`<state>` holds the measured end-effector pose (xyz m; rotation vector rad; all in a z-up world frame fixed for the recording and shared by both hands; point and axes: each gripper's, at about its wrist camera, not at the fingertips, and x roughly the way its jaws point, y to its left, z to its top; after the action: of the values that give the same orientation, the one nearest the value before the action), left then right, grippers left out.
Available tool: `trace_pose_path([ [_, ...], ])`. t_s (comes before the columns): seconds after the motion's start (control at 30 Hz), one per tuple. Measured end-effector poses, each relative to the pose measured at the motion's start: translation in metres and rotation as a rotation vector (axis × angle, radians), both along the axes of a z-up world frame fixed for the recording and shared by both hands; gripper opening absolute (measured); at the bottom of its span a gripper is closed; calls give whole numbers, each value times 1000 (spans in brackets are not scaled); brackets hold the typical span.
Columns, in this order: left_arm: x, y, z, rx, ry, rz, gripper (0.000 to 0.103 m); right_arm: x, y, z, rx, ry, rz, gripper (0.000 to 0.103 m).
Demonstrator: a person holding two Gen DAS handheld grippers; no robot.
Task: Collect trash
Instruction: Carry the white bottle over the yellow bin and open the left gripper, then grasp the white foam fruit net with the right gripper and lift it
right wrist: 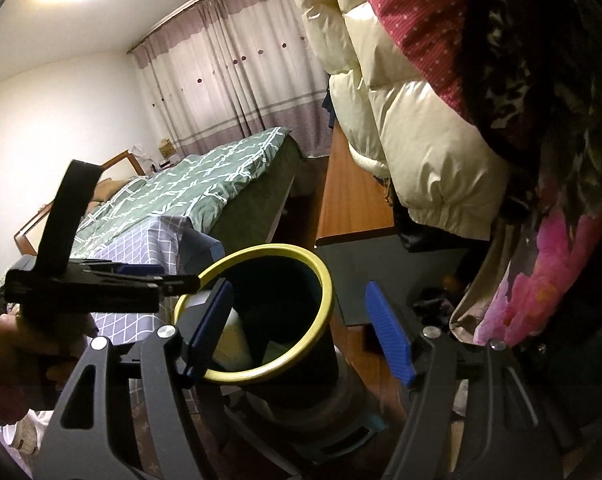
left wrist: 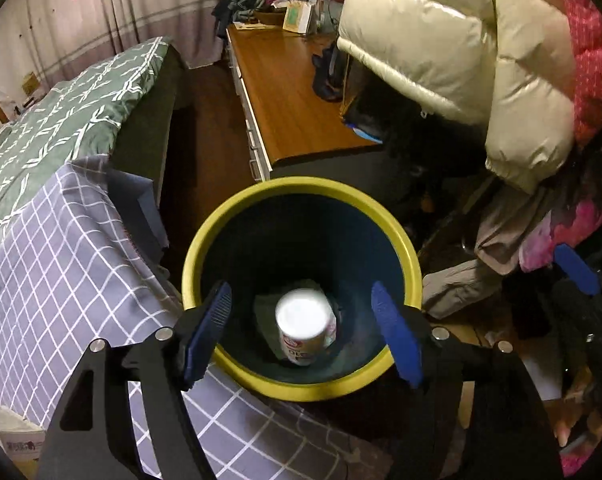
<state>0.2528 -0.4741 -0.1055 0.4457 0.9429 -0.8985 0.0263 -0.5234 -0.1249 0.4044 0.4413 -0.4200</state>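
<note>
The trash bin (left wrist: 301, 288) is a round, smooth plastic tub with a thick yellow-green rim and dark blue walls, standing on the floor just beside the corner of the bed (left wrist: 73, 112). Inside it a cylindrical can (left wrist: 307, 326) with a pale, shiny top and a printed label shows blurred above a crumpled greenish scrap lying at the bottom.

The left gripper (left wrist: 307, 330) hangs directly over the bin mouth, its jaws standing apart with nothing pressed between the ribbed blue pads (left wrist: 397, 340); the can is below them, free of both.

The right gripper (right wrist: 301, 328) looks at the bin from the side, its jaws also spread and empty, the bin's rim showing between them.

A grey checked sheet (left wrist: 73, 264) drapes over the near end of the bed, and a green quilt with a white lattice pattern covers the rest. A glossy, puffy cream down jacket (left wrist: 441, 48) hangs above a wooden table (left wrist: 289, 96), near the table's near edge.
</note>
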Motion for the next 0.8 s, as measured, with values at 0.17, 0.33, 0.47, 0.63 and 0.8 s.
trace_pose_path([
  [0.17, -5, 38, 46, -86, -15, 36, 74, 2, 6, 1, 0, -2, 23, 66],
  [0.33, -16, 111, 102, -214, -122, 133, 85, 15, 23, 2, -9, 9, 75, 66],
  [0.47, -23, 189, 124, -269, -202, 259, 87, 27, 43, 4, -26, 25, 129, 67],
  [0.63, -34, 297, 129, -322, -305, 464, 92, 50, 72, 5, -44, 60, 204, 67],
  [0.8, -35, 395, 116, -337, -379, 674, 93, 79, 114, 5, -57, 90, 324, 67],
])
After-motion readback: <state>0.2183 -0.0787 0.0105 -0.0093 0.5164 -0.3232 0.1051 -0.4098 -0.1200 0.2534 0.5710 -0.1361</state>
